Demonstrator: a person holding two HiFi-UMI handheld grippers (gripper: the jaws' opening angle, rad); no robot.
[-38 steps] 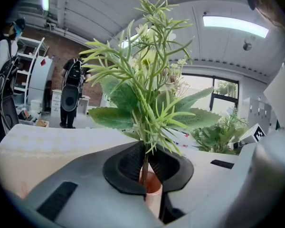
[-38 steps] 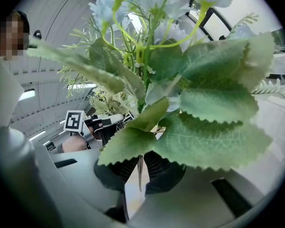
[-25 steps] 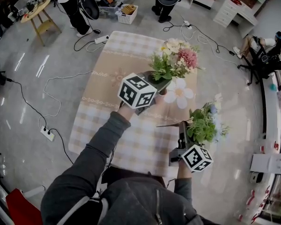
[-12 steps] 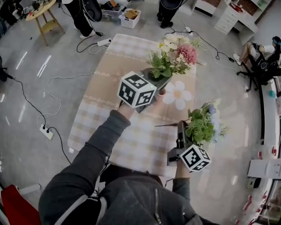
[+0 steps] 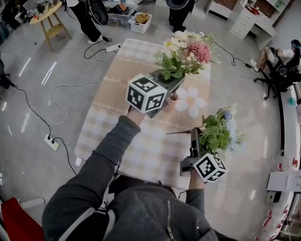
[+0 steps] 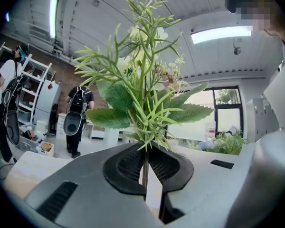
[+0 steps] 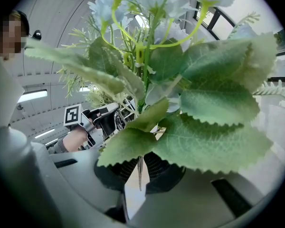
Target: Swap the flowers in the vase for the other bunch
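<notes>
In the head view my left gripper (image 5: pixel 166 88) is shut on the stems of a bunch of pink and white flowers (image 5: pixel 184 50), held above the table. The left gripper view has that bunch's thin stem (image 6: pixel 144 167) pinched between the pads, leaves fanning upward. A white flower-shaped vase (image 5: pixel 191 101) stands on the table just right of the left gripper. My right gripper (image 5: pixel 195 136) is off the table's right edge, shut on the bunch of blue and white flowers (image 5: pixel 218 131). Its stem (image 7: pixel 139 171) sits between the pads, and broad leaves (image 7: pixel 213 127) fill the right gripper view.
The checked tablecloth (image 5: pixel 120 109) covers a long table. Cables and a power strip (image 5: pixel 50 142) lie on the floor at left. People (image 5: pixel 88 9) stand at the far end near a basket (image 5: pixel 140 21). A wooden side table (image 5: pixel 46 15) is far left, white shelves (image 5: pixel 251 9) far right.
My left gripper has lifted the pink and white bunch higher and farther from the vase. The right gripper and its blue bunch have stayed put.
</notes>
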